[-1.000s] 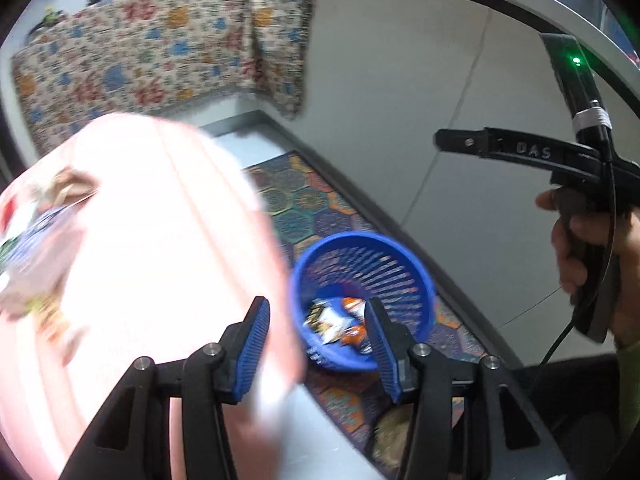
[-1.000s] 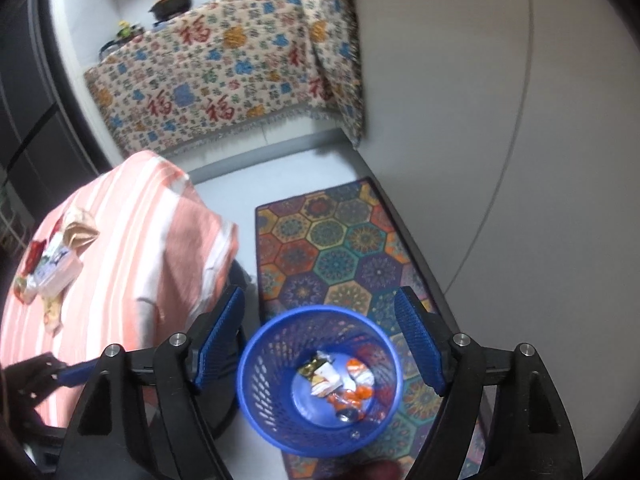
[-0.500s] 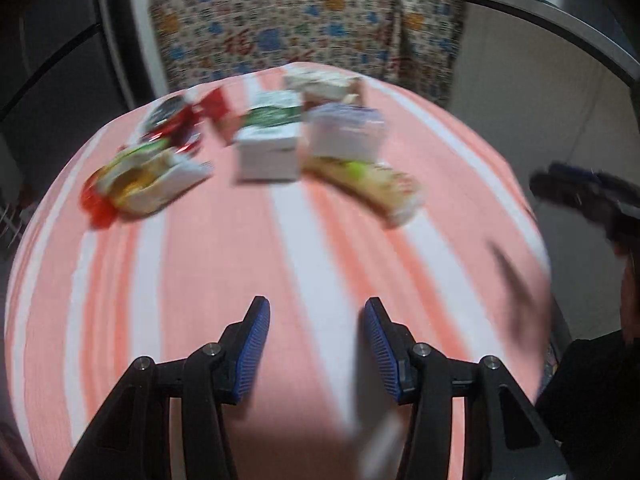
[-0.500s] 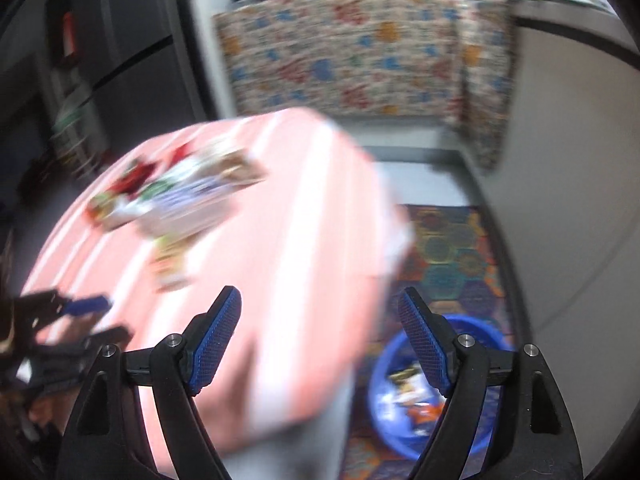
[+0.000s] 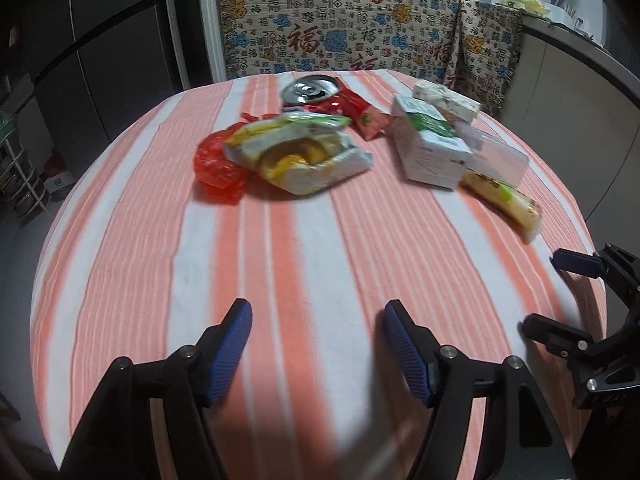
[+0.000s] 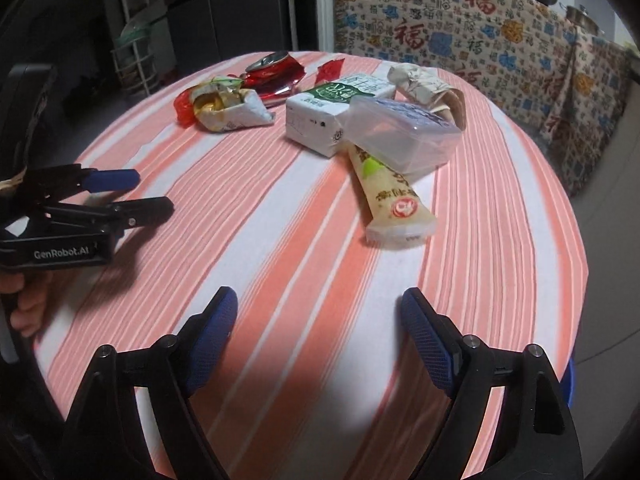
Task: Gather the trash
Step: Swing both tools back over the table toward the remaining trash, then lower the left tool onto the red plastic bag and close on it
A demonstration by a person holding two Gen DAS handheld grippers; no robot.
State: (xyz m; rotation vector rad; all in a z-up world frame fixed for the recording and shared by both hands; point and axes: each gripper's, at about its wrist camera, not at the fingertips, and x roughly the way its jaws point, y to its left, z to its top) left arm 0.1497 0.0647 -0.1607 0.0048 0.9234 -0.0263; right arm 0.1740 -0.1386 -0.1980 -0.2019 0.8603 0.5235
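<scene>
Trash lies in a heap on the far half of a round table with a pink-and-white striped cloth [image 5: 280,260]: a crushed can [image 5: 310,90], a yellow-white snack bag [image 5: 300,152], a white-green carton [image 5: 430,148], a clear plastic box [image 6: 400,136] and a long cream packet [image 6: 388,200]. My left gripper [image 5: 316,316] hovers over the bare near part of the cloth, its jaws opening with nothing between them. My right gripper [image 6: 320,300] hangs over the near right side, its jaws also opening and empty. Each gripper shows at the edge of the other's view.
A counter draped in patterned cloth [image 5: 340,36] stands behind the table, with pans on top. A dark refrigerator [image 5: 100,60] and a wire rack [image 6: 136,60] are at the left. A sliver of the blue basket [image 6: 571,380] shows below the table's right edge.
Both views have swung from the blue basket on the floor up to the table top, and the trash heap has come nearer. The left jaws stand wider than before.
</scene>
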